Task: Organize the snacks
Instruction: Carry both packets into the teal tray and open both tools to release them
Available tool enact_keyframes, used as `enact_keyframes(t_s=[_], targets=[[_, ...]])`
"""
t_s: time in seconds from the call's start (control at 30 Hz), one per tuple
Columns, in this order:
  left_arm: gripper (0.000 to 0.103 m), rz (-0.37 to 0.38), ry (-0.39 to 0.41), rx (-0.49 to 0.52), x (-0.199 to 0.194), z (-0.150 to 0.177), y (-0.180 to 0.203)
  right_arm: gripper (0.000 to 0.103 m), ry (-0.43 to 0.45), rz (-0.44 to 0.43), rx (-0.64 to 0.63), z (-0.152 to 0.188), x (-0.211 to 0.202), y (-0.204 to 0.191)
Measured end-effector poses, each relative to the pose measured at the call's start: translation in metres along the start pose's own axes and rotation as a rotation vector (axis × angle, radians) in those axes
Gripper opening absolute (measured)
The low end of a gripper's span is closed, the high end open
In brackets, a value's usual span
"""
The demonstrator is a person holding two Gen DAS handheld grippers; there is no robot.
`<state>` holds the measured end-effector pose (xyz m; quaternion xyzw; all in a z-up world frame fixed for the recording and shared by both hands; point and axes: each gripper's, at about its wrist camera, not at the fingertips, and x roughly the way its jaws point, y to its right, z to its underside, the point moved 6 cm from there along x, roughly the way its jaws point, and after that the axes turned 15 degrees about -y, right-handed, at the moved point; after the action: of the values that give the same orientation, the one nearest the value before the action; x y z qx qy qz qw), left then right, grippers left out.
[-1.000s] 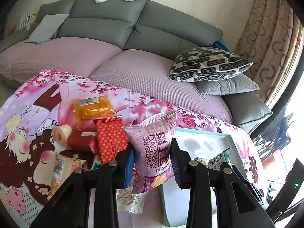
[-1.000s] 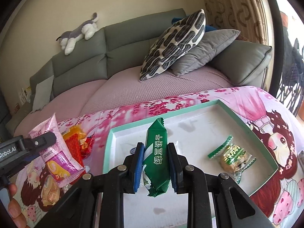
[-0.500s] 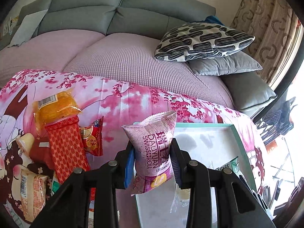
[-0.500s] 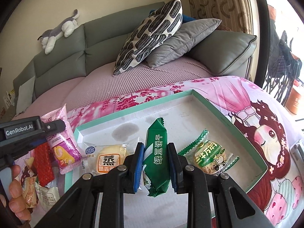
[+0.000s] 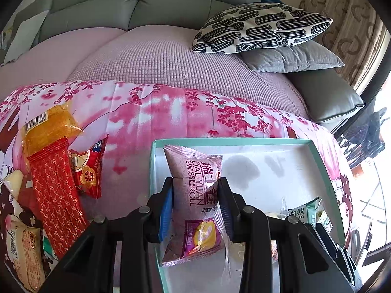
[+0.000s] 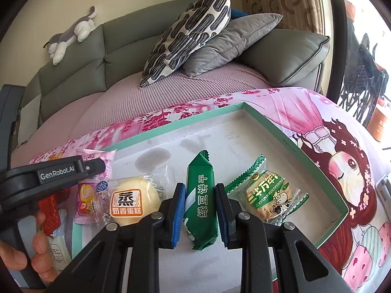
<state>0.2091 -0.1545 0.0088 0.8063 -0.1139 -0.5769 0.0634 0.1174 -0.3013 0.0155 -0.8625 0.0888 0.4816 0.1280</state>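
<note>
My left gripper [image 5: 195,190] is shut on a pink Swiss roll packet [image 5: 195,190], held over the left end of the teal-rimmed tray [image 5: 234,141]. From the right wrist view the same gripper [image 6: 95,164] comes in at the left, with the pink packet [image 6: 95,188] under it. My right gripper [image 6: 198,195] is shut on a green biscuit packet [image 6: 201,195], just above the tray floor [image 6: 244,134]. In the tray lie a round steamed cake packet [image 6: 129,200] and a green-edged cracker packet [image 6: 268,195].
Loose snacks lie on the pink blanket left of the tray: a red patterned bar [image 5: 52,195], an orange packet [image 5: 48,127], a small red packet [image 5: 89,171]. A sofa with a patterned pillow [image 5: 264,26] stands behind. A hand [image 6: 29,249] holds the left tool.
The left gripper has carried the pink packet right and down, from over the snack pile to over the tray's left end. The right gripper has sunk slightly toward the tray with its green packet.
</note>
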Motion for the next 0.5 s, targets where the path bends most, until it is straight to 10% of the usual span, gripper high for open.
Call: enact_keyframes(t_s=[0.13,0.5], targets=[[0.066,-0.013,0.003,-0.014,-0.008,0.002,-0.002,0.037,0.001,0.004,0.0,-0.001,-0.002,0.0],[0.084,-0.074,0.029,-0.049,-0.043,0.023,-0.027,0.088,0.03,0.003,-0.012,-0.003,-0.008,-0.004]])
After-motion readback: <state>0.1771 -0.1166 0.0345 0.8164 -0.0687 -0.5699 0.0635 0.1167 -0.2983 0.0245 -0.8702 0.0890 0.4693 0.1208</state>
